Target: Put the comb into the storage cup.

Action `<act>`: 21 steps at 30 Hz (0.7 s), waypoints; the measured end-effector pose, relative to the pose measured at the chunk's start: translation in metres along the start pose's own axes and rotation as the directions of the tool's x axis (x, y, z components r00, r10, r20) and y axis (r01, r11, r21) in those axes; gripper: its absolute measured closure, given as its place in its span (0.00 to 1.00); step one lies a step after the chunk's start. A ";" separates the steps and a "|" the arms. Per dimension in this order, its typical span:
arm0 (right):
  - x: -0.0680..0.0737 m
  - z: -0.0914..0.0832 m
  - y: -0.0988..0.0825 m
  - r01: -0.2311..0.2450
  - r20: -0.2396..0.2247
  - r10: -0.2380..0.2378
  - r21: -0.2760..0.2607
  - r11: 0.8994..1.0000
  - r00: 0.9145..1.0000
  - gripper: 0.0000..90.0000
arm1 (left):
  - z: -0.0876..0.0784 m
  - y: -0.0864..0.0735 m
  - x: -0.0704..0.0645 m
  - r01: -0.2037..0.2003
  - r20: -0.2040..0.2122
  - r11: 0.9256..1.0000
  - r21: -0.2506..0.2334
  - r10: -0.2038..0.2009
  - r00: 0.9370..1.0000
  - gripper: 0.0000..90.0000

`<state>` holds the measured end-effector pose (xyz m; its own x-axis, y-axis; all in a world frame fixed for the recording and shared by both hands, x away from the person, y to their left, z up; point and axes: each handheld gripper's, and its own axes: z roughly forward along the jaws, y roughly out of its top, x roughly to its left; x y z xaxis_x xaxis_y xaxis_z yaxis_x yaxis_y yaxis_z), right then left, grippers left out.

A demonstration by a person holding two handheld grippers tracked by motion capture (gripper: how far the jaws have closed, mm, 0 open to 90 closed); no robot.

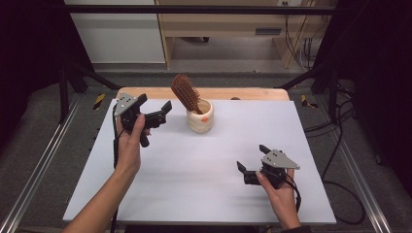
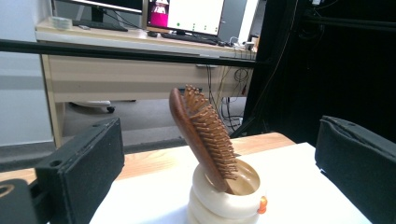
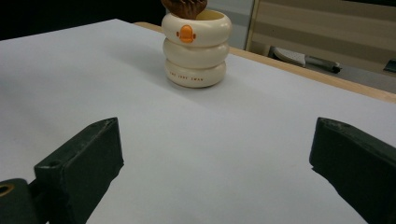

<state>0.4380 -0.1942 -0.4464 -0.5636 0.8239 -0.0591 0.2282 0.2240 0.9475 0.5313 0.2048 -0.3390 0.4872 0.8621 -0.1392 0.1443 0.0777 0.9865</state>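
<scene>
A wooden hairbrush (image 1: pixel 185 92) stands in a cream holder (image 1: pixel 200 117) made of stacked rings, with a small orange mark on its side. The handle of the brush is down inside the holder, and the head leans out over the rim, tilted toward the left in the high view. In the left gripper view the bristles (image 2: pixel 211 128) face to the right and the smooth wooden back faces to the left. The holder stands on the white desk (image 1: pixel 194 179), near its far edge and a little left of the middle.

The left gripper (image 1: pixel 156 109) is held above the desk just beside the holder, on its left, apart from it. Its jaws are wide apart and hold nothing; in the left gripper view the brush and the holder are seen between them, farther off. The left hand (image 1: pixel 130 145) grips it from below.

The right gripper (image 1: pixel 251 162) is low over the near right part of the desk, well apart from the holder. Its jaws are also wide apart and hold nothing, and they point toward the holder. The right hand (image 1: pixel 278 193) holds it
</scene>
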 end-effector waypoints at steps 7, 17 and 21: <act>0.000 0.000 0.000 0.002 0.000 -0.002 0.001 1.000 1.000 0.03 | -0.009 -0.002 0.006 -0.004 -0.012 1.000 0.000 0.004 1.000 0.02; 0.000 0.000 0.000 0.001 0.002 -0.001 0.000 1.000 1.000 0.03 | -0.023 -0.006 0.015 -0.005 -0.028 1.000 -0.005 0.005 1.000 0.02; 0.000 -0.001 0.000 0.004 0.004 -0.004 0.002 1.000 1.000 0.03 | -0.030 -0.009 0.019 -0.036 -0.041 0.999 0.004 0.037 0.998 0.01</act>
<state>0.4375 -0.1946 -0.4467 -0.5612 0.8252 -0.0641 0.2275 0.2283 0.9466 0.5133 0.2354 -0.3476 0.4565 0.8842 -0.0993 0.1297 0.0443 0.9906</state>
